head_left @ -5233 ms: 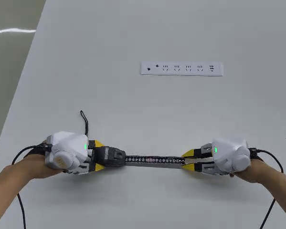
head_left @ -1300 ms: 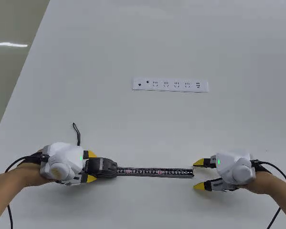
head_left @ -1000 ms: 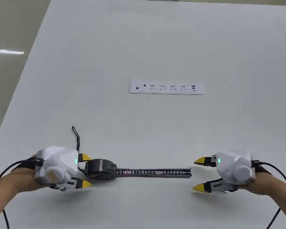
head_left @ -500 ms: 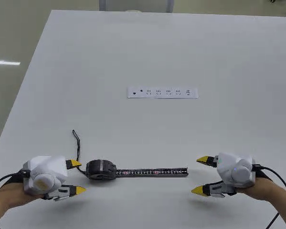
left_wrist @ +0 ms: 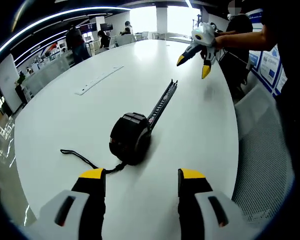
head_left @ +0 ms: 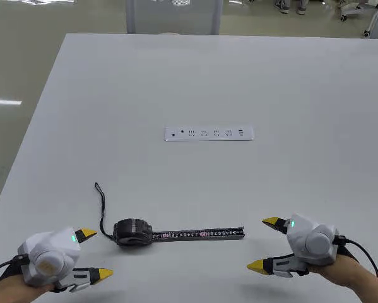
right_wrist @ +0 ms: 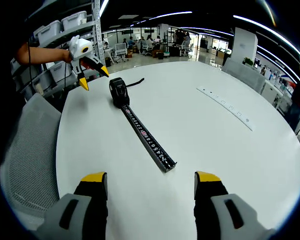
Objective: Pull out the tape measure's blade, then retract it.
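A black tape measure (head_left: pixel 132 231) lies on the white table (head_left: pixel 195 82), its blade (head_left: pixel 198 234) drawn out to the right and flat on the surface. A black wrist strap (head_left: pixel 101 203) trails from its left side. My left gripper (head_left: pixel 92 253) is open a little left of and nearer than the case (left_wrist: pixel 130 136), holding nothing. My right gripper (head_left: pixel 264 244) is open just right of the blade's hooked end (right_wrist: pixel 168 165), not touching it. The left gripper view shows the right gripper (left_wrist: pixel 196 56) beyond the blade tip; the right gripper view shows the case (right_wrist: pixel 118 91) and left gripper (right_wrist: pixel 93 70) far off.
A white power strip (head_left: pixel 209 133) lies flat at mid-table beyond the tape. A grey chair back (head_left: pixel 173 16) stands past the far edge. Mesh chairs (right_wrist: pixel 29 150) sit beside the table's near edge. Cables (head_left: pixel 359 249) trail from both grippers.
Both grippers have let go of the tape measure and drawn back towards me, jaws open. The tape now lies alone with its blade still out. The head camera tilted up.
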### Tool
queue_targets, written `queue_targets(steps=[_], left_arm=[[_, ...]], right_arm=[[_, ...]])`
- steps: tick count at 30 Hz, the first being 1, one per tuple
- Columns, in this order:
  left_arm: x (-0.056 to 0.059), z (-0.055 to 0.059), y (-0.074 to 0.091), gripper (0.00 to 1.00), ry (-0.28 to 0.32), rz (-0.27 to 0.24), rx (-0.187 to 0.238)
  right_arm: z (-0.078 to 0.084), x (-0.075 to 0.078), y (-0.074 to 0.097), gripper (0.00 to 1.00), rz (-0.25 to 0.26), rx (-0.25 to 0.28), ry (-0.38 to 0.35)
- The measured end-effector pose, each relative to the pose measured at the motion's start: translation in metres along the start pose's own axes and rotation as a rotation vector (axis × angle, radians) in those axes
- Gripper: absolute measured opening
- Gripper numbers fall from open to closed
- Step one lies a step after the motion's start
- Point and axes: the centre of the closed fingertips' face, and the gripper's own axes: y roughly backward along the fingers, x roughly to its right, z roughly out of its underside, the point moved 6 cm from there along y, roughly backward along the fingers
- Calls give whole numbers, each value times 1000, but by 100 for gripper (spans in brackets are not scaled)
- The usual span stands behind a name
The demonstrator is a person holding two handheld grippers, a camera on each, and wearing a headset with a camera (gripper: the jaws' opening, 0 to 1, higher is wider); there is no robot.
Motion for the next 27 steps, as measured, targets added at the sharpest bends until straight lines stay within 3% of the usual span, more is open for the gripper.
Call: queue_targets(steps=[8,13,17,21,27], left_arm=[[11,0,7,59,55,-46,28],[16,-5,13,64,128,-108,62],[23,-7,17,66,129,-133,81],[31,-8,22,69,187,-149,109],[39,-10,30,72,212,-183,136]], right_arm=[[0,-9,8,74,53,31,-59],[-2,-13,11,77,97,61,-92],[-5,-19,14,81,128,90,-126],[-6,-27,17,84,156,103,-140],[-10,-40,25,87,194,128,-161]])
